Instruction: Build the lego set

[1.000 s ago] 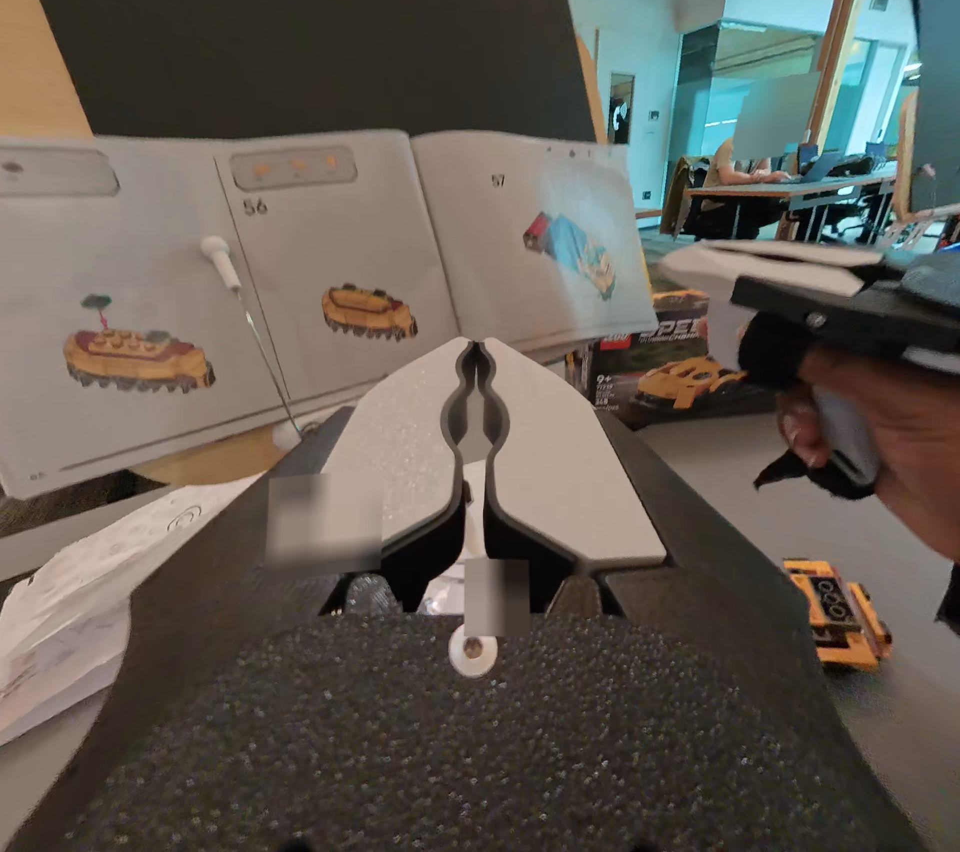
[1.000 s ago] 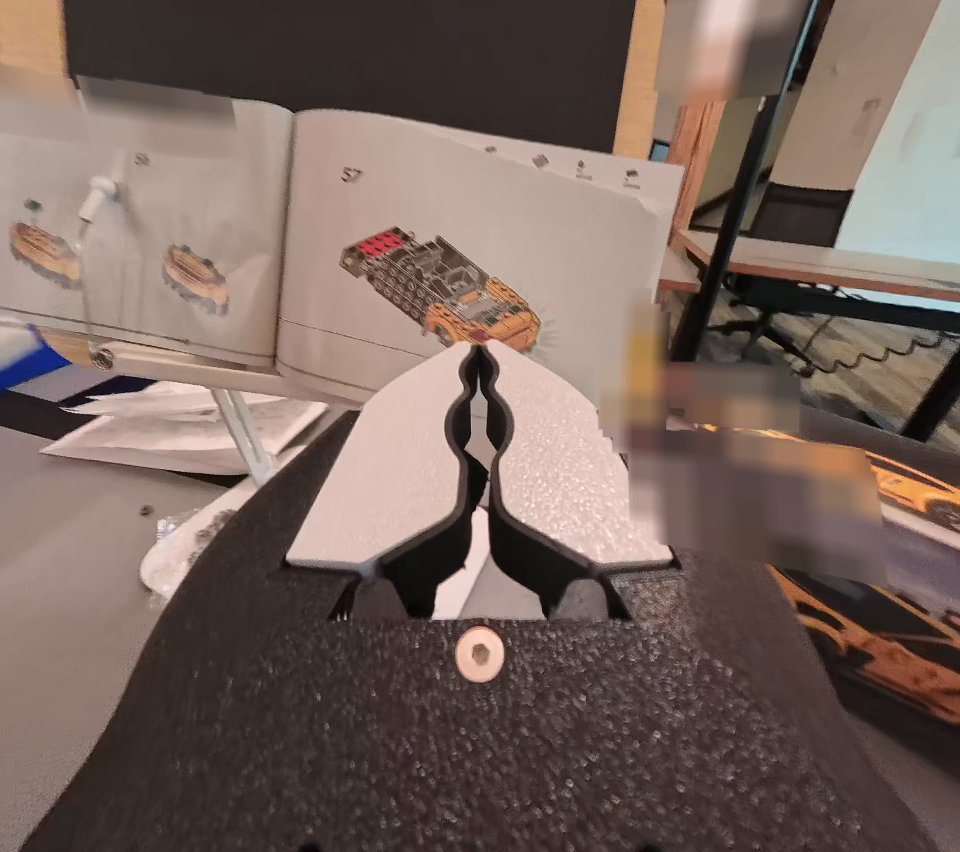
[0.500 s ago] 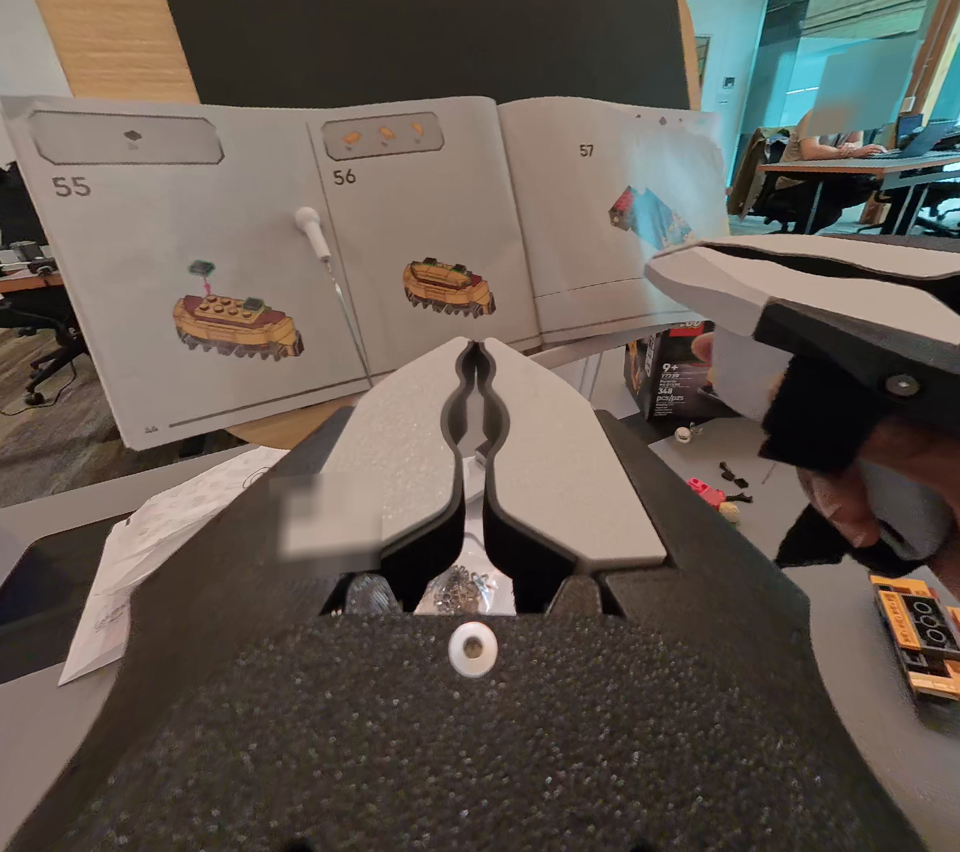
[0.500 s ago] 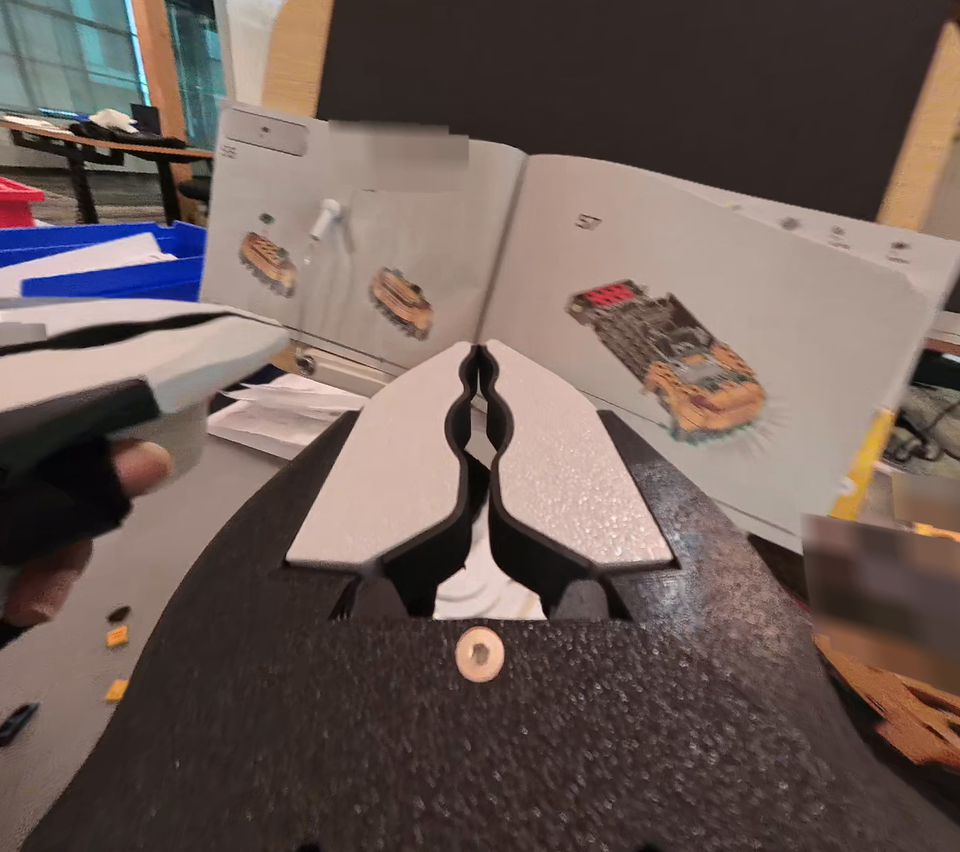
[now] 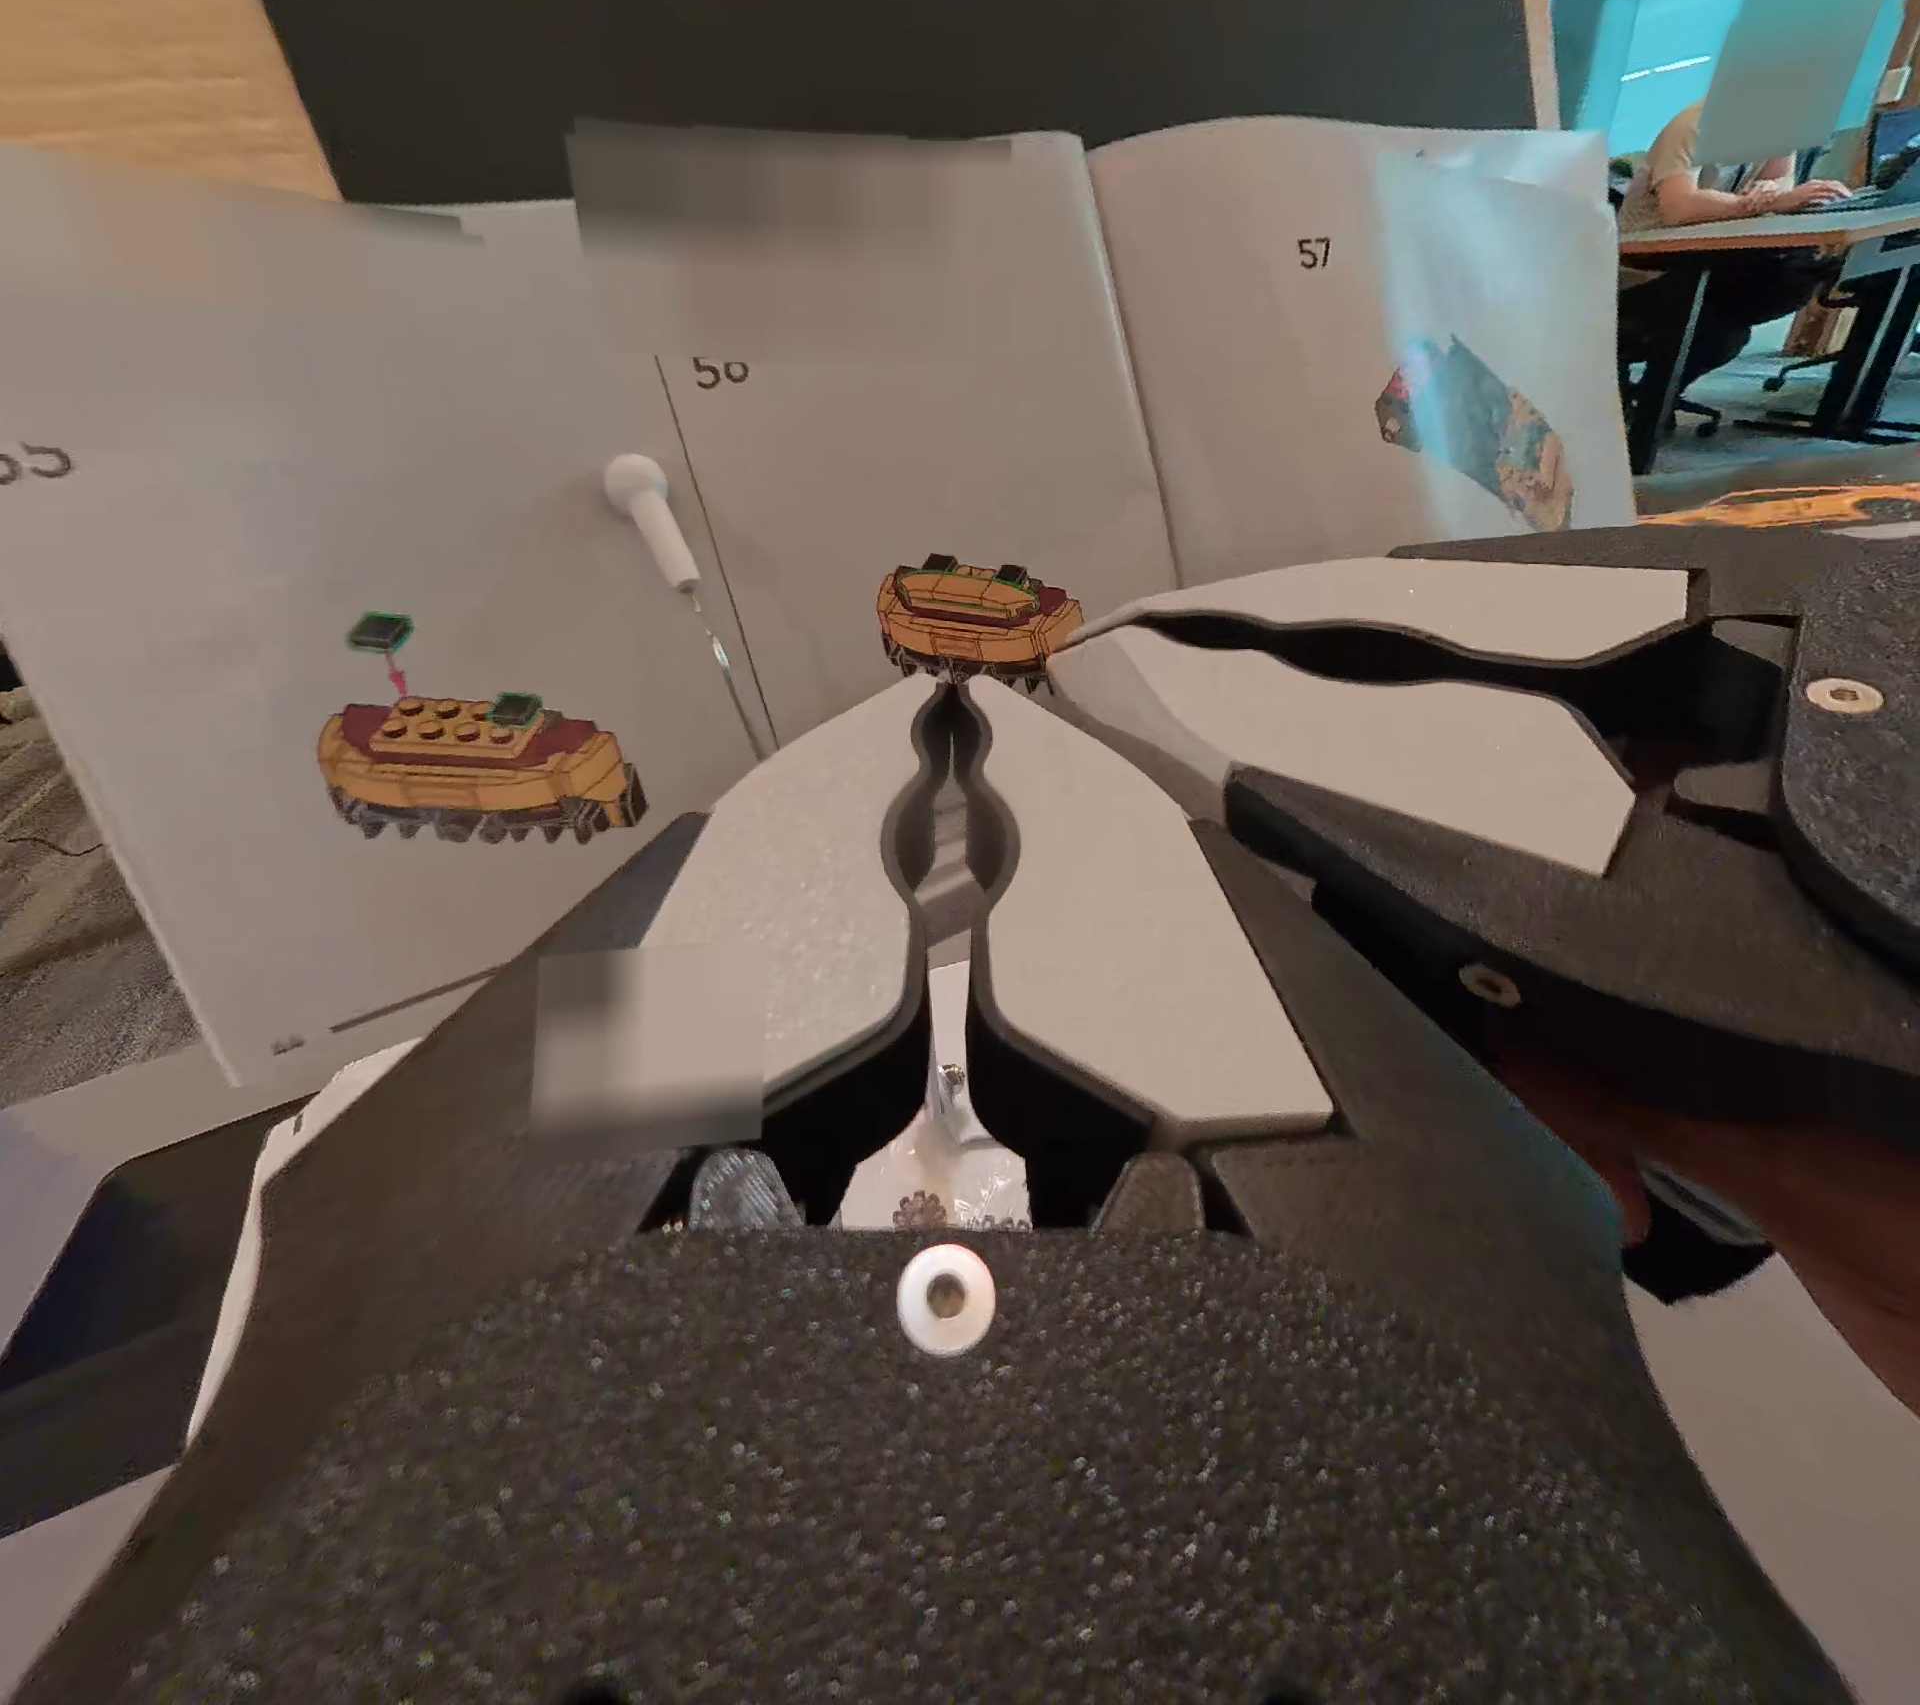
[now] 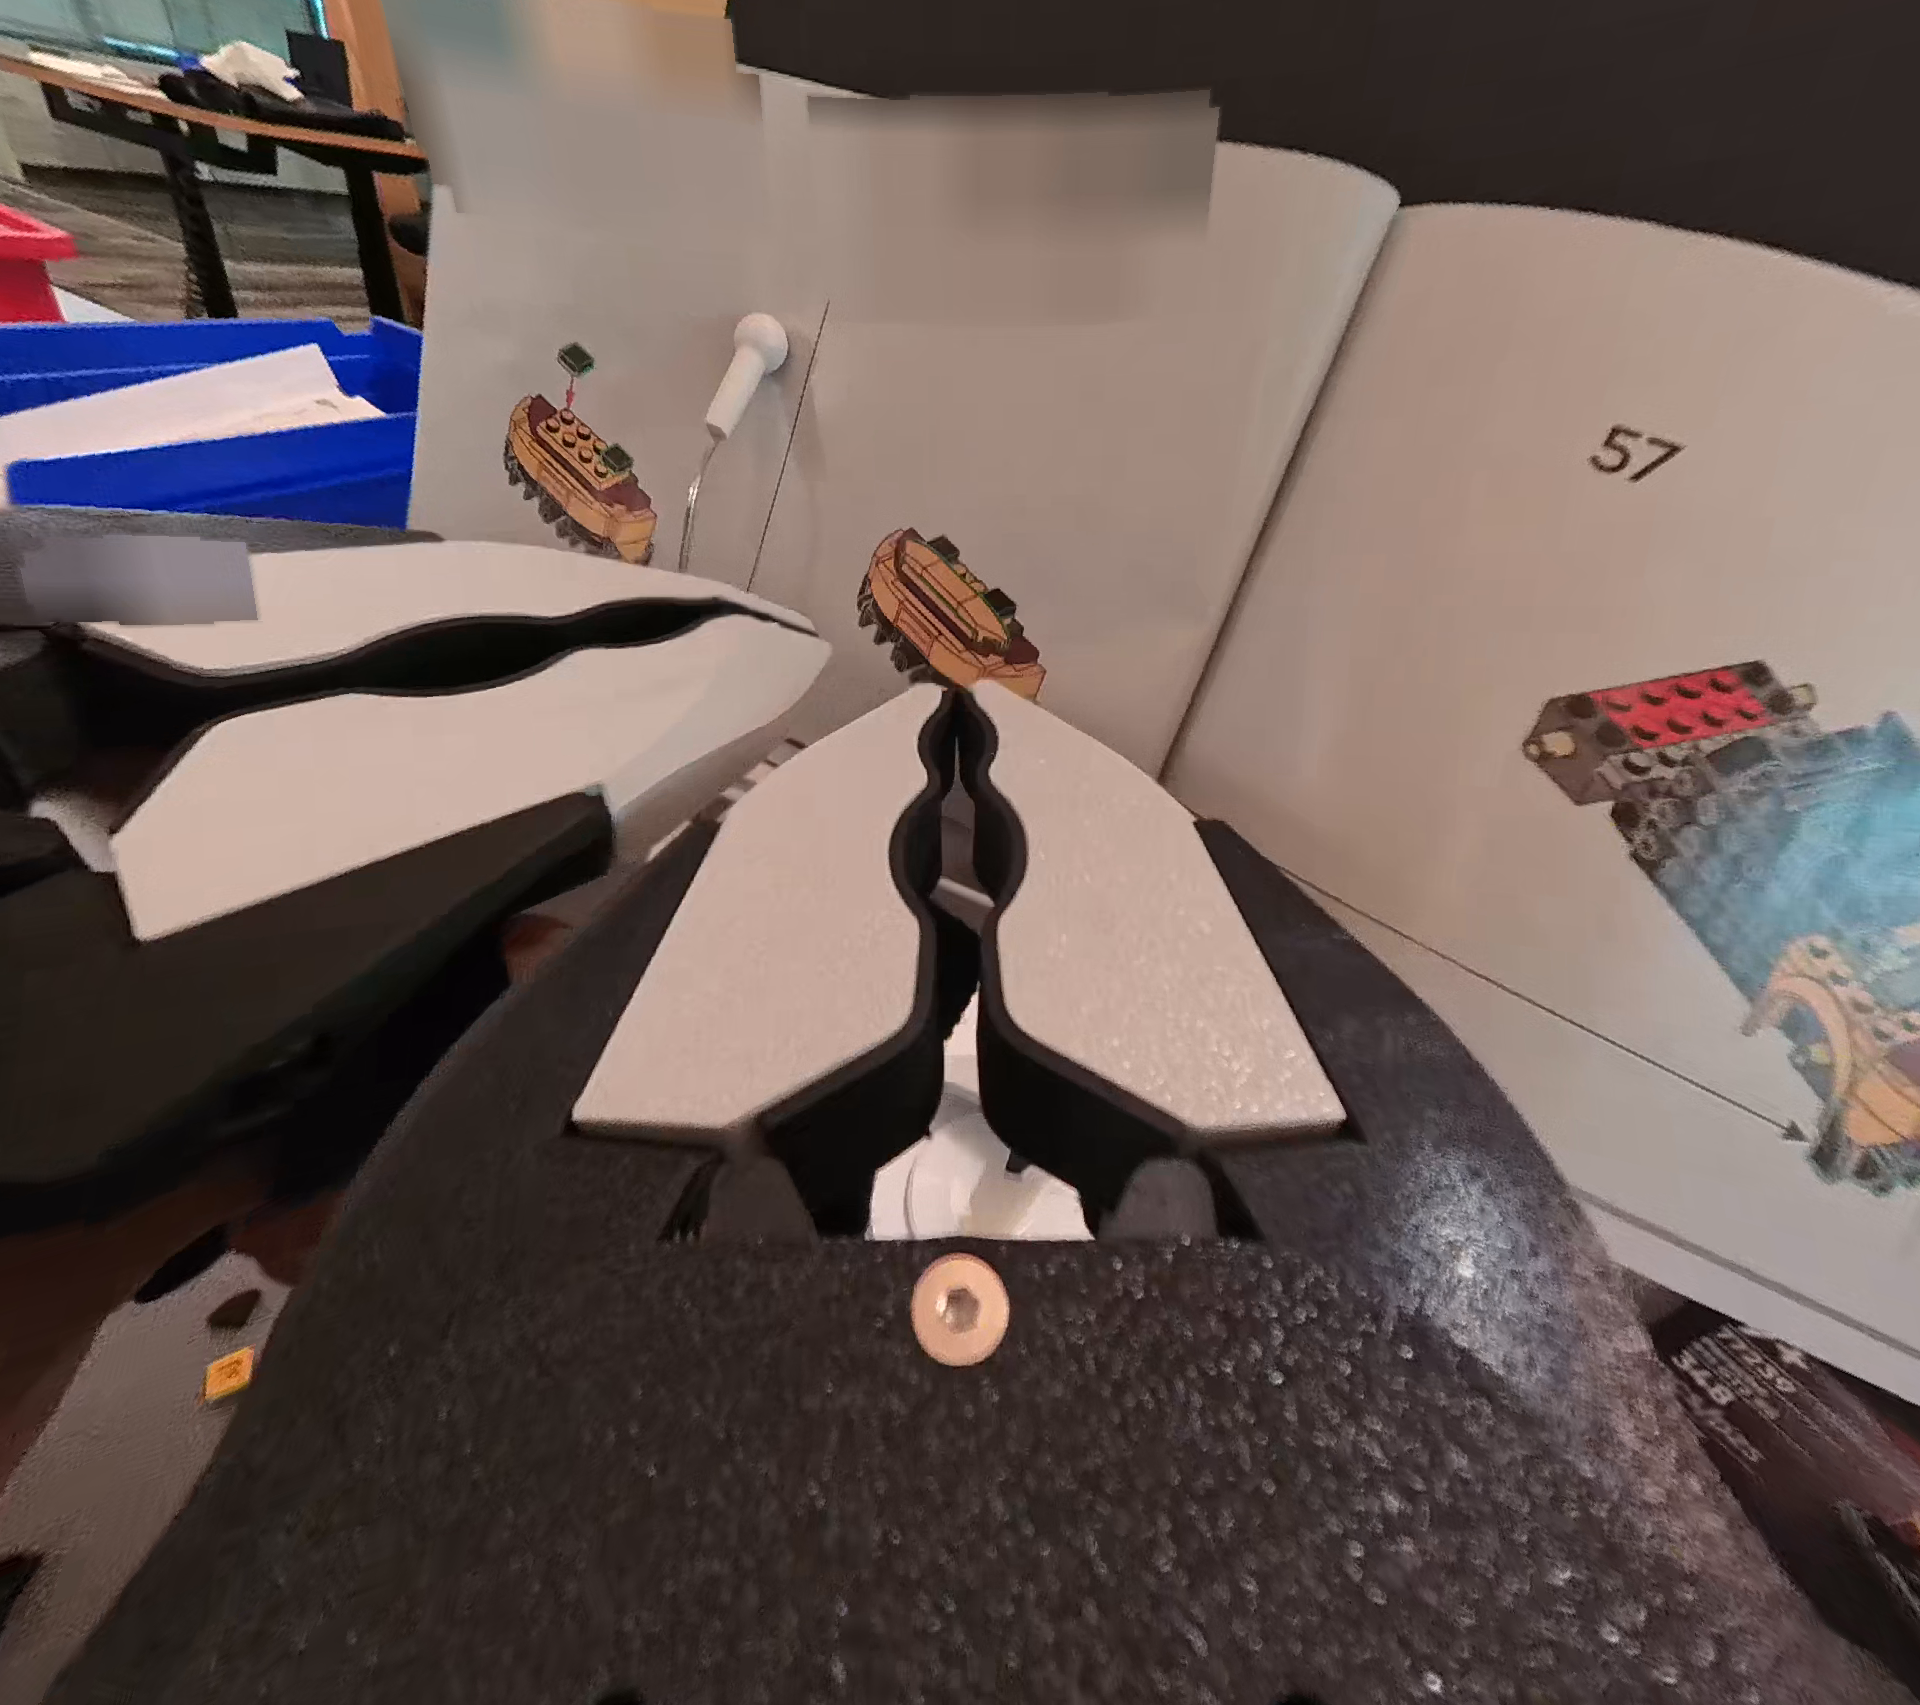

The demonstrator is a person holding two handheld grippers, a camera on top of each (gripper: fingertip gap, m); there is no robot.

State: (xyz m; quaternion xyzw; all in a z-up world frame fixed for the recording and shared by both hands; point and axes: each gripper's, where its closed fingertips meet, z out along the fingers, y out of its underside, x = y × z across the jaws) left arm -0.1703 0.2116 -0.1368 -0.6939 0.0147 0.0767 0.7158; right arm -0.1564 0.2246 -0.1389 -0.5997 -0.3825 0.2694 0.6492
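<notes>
The open instruction booklet [image 5: 935,460] stands upright on a stand in front of a dark board. It also fills the right wrist view [image 6: 1091,460]. My left gripper [image 5: 951,691] is shut and empty, its tips just below a drawing of an orange sub-assembly [image 5: 977,616]. My right gripper [image 6: 958,694] is shut and empty, its tips below the same drawing [image 6: 951,616]. The right gripper [image 5: 1081,629] reaches in from the right in the left wrist view. The left gripper [image 6: 805,616] reaches in from the left in the right wrist view. No real bricks are held.
A white clip [image 5: 649,502] pins the left page. A blue bin [image 6: 208,450] with papers stands at the left. A small orange piece [image 6: 229,1375] lies on the grey table. The dark lego box [image 6: 1766,1406] is at the lower right. A person [image 5: 1704,180] sits at a far desk. Left and right tips are no more than a few centimetres apart. Between my left fingertips and the white clip [image 5: 649,502] there is roughly 6 centimetres. The right camera catches it too, in the right wrist view [image 6: 753,356].
Both grippers have moved closer to the booklet and toward each other, tips now near the middle drawing. The orange part-built model on the table has left the left wrist view.
</notes>
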